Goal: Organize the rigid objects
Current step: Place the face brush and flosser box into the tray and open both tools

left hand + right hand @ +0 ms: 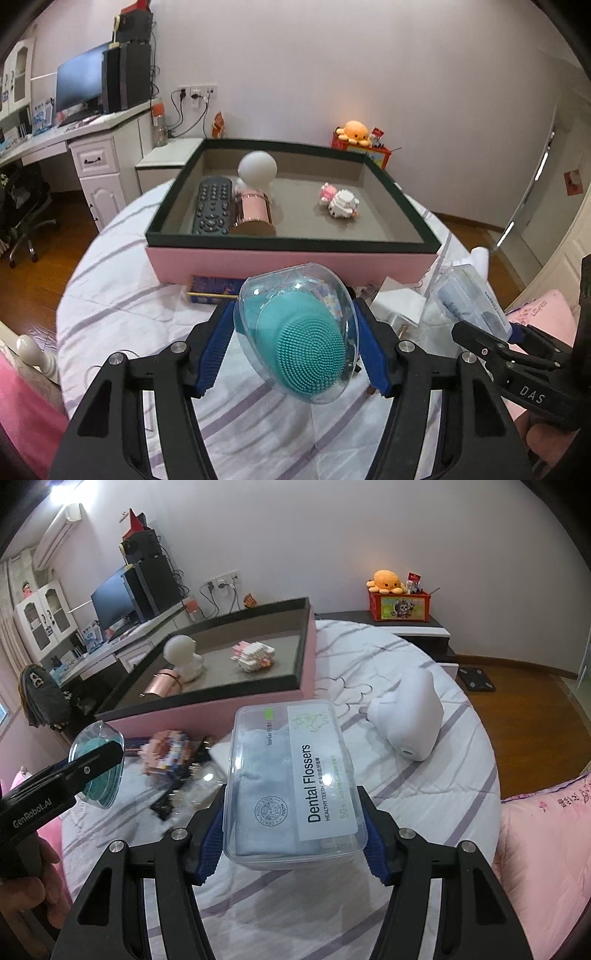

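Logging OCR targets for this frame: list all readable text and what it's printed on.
"Dental Flossers" and "HEALTHY TEETH": label of the clear floss box in the right gripper.
"DENTAL FLOSS STICK": round seal on that box, partly legible.
"GenRobot.AI": side of the left gripper.
"DAS": arm of the right gripper in the left wrist view.
Too small or blurred: green line starting "50" on the floss box, remote control buttons, red cartoon box, pink pillow embroidery.

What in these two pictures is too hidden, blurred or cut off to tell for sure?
- Blue box, left wrist view: the pink tray and the clear-cased teal brush cover most of it.
- Dark items beside the dental flosser box, right wrist view: blurred, unidentifiable.
- Remote: hidden by the tray wall in the right wrist view.
- Person's hand: cut off at the frame edge.
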`<state>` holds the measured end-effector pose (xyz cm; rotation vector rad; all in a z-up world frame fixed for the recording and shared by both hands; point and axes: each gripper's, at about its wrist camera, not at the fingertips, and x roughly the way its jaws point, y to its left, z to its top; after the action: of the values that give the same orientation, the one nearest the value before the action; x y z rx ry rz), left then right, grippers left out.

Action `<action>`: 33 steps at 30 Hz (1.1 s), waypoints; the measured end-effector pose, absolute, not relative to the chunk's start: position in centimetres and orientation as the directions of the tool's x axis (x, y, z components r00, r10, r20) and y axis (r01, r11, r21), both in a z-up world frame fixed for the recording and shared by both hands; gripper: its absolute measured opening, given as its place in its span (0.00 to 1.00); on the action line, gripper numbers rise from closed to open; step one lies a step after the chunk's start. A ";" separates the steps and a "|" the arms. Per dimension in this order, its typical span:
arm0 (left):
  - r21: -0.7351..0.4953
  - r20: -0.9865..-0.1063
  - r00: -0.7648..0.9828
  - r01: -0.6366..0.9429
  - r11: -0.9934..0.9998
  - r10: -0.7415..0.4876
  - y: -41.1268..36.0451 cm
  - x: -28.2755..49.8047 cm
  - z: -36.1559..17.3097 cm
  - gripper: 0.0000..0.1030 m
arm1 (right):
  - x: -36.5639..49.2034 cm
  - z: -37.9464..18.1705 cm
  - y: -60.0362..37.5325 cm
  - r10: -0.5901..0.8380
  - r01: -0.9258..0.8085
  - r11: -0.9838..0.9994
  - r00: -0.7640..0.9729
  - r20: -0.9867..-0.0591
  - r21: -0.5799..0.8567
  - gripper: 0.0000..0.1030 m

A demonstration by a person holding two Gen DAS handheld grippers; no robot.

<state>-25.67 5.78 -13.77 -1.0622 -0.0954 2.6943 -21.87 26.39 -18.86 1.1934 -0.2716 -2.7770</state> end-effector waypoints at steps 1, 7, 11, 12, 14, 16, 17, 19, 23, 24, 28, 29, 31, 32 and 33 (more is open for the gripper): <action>-0.147 -0.657 -0.712 -0.199 -0.969 0.246 5.6 -25.5 -13.3 0.62 | -21.7 -18.4 26.1 -0.167 0.033 -0.979 -0.693 -0.702 0.200 0.62; -0.136 -0.632 -0.739 -0.193 -0.972 0.236 5.0 -25.3 -10.9 0.62 | -21.9 -15.5 24.8 -0.176 0.069 -0.981 -0.722 -0.669 0.183 0.62; -0.130 -0.613 -0.757 -0.188 -0.973 0.228 4.6 -25.9 -9.3 0.62 | -22.7 -13.5 23.7 -0.184 0.101 -0.981 -0.745 -0.642 0.165 0.62; -0.129 -0.607 -0.762 -0.188 -0.974 0.228 4.6 -26.1 -8.9 0.62 | -23.1 -12.9 23.3 -0.189 0.112 -0.981 -0.752 -0.632 0.160 0.62; -0.124 -0.592 -0.774 -0.189 -0.974 0.225 4.4 -26.9 -7.9 0.62 | -24.0 -11.9 22.8 -0.189 0.125 -0.981 -0.763 -0.618 0.146 0.62; -0.123 -0.582 -0.781 -0.191 -0.974 0.227 4.3 -27.8 -7.0 0.62 | -25.0 -11.1 22.5 -0.192 0.135 -0.981 -0.772 -0.605 0.138 0.62; -0.121 -0.575 -0.786 -0.192 -0.974 0.227 4.3 -28.4 -6.6 0.62 | -25.6 -10.7 22.4 -0.192 0.139 -0.981 -0.777 -0.600 0.134 0.62; -0.123 -0.564 -0.793 -0.196 -0.973 0.231 4.4 -29.6 -5.9 0.62 | -27.1 -10.1 22.3 -0.192 0.144 -0.981 -0.782 -0.593 0.129 0.62; -0.138 -0.562 -0.789 -0.209 -0.968 0.250 4.9 -32.7 -5.2 0.62 | -30.3 -9.7 22.6 -0.180 0.140 -0.984 -0.786 -0.591 0.113 0.62; -0.143 -0.564 -0.785 -0.214 -0.966 0.257 5.2 -33.6 -5.2 0.62 | -30.9 -9.8 22.7 -0.177 0.139 -0.984 -0.785 -0.593 0.110 0.62; -0.159 -0.586 -0.761 -0.228 -0.961 0.278 6.7 -37.2 -6.0 0.62 | -35.0 -10.8 23.2 -0.164 0.131 -0.986 -0.767 -0.620 0.100 0.62; -0.162 -0.594 -0.753 -0.230 -0.960 0.281 7.1 -38.0 -6.4 0.63 | -35.8 -11.2 23.2 -0.159 0.129 -0.987 -0.760 -0.630 0.094 0.62; -0.164 -0.613 -0.737 -0.234 -0.958 0.285 8.0 -39.7 -7.3 0.63 | -37.8 -12.3 23.3 -0.154 0.130 -0.988 -0.740 -0.655 0.085 0.62; -0.172 -0.624 -0.725 -0.234 -0.957 0.290 8.4 -40.6 -7.9 0.63 | -38.8 -12.9 23.2 -0.150 0.133 -0.988 -0.727 -0.670 0.077 0.62; -0.178 -0.638 -0.712 -0.235 -0.956 0.293 8.7 -41.4 -8.5 0.63 | -39.7 -13.5 23.2 -0.151 0.135 -0.988 -0.715 -0.683 0.077 0.62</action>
<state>-41.44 8.73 -8.48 -1.0137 -0.1203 2.6662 -39.70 23.17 -13.54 1.1081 -0.0318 -2.7739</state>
